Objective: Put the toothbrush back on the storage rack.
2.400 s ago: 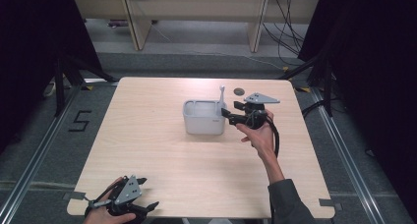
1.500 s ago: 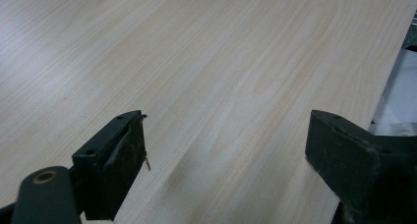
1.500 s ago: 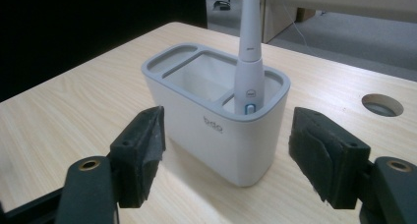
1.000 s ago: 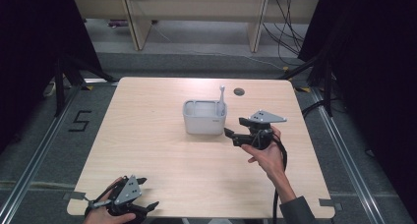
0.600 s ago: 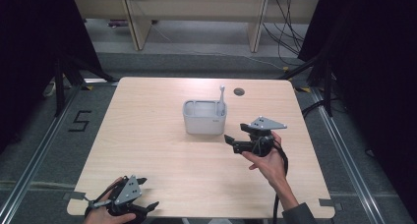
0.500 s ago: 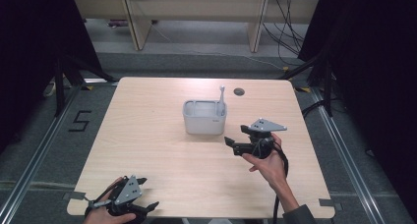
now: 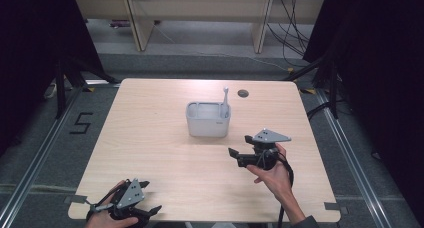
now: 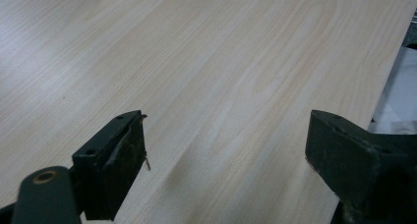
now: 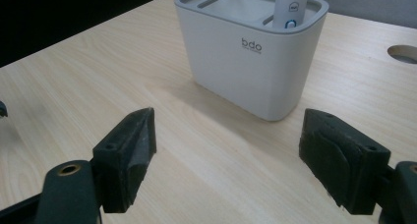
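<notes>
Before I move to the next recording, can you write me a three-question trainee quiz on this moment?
1. True or false: the right gripper has something clamped between its jaws.
2. What stands upright in the white holder?
A. a spoon
B. a toothbrush
C. a marker
3. Fill in: the left gripper rests at the table's ______ left corner, nearest the person.

Key
1. False: in the right gripper view the jaws stand wide apart, with bare wood between them and the white holder ahead, untouched.
2. B: the toothbrush rises from the holder's right compartment in the high view.
3. near (front); its jaws are open too, over bare table.
</notes>
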